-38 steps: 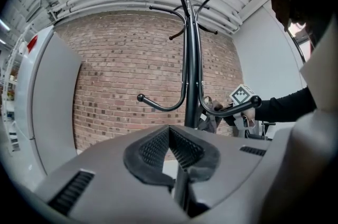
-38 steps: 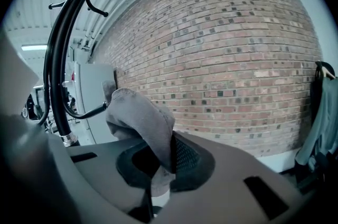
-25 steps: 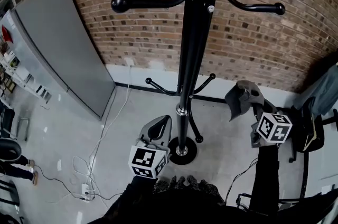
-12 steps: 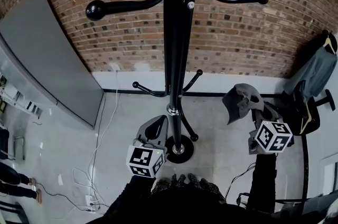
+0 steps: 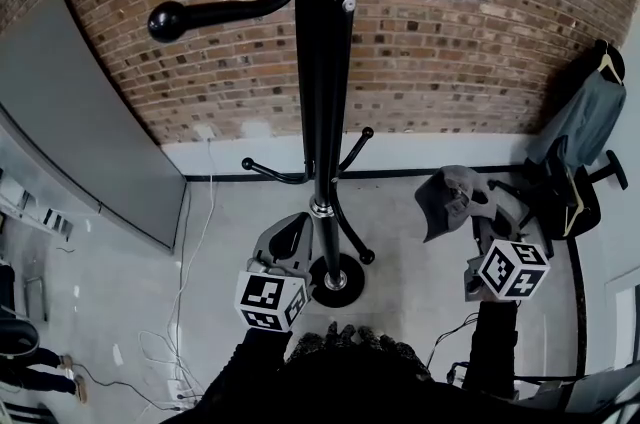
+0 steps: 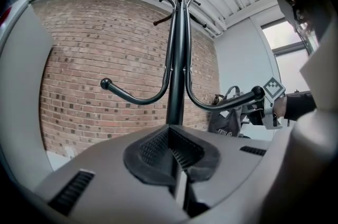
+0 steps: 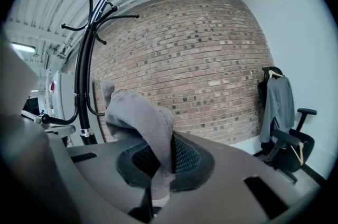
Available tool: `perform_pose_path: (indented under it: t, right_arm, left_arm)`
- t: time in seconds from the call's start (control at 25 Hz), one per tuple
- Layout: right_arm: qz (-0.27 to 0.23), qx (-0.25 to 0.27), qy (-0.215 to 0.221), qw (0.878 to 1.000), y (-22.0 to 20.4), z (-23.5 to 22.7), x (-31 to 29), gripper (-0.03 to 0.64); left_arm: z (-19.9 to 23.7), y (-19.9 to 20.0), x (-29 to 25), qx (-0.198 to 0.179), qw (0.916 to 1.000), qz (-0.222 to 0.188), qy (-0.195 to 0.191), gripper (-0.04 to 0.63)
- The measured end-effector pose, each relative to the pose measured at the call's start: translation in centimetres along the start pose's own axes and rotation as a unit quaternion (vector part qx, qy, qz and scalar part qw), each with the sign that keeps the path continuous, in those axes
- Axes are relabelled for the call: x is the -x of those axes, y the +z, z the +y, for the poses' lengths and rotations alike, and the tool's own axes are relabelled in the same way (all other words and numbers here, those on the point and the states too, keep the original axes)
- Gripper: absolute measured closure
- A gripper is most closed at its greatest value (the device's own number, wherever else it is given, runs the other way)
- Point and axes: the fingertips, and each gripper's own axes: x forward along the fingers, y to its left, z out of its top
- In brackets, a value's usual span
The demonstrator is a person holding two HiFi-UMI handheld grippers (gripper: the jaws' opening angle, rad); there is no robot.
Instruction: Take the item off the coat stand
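Grey cap (image 7: 138, 114) clamped in right tool (image 7: 158, 159), farther from coat stand (image 5: 322, 112); left tool (image 6: 177, 153) closed, empty.

head view: steeply down beside coat stand (image 5: 318, 92) | gripper views: upward, sharing it, brick wall (image 5: 450, 62)
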Motion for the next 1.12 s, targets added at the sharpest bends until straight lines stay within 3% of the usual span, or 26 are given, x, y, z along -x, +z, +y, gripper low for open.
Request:
perform_pose_path:
  t: [0.6,1.12]
  right_arm:
    - [0.005,-0.014,-0.011,1.0,-2.2,0.0,1.7,0.595]
    - [-0.013,0.037,-0.01,0.999,-1.4,1.7,2.7,0.595]
  left_arm:
    - [0.5,0.5,-0.3,-0.007,1.0,-0.003,-0.004,0.587]
    - [-0.2,0.6,0.0,-0.003,0.9999,-0.007,-0.012,0.588]
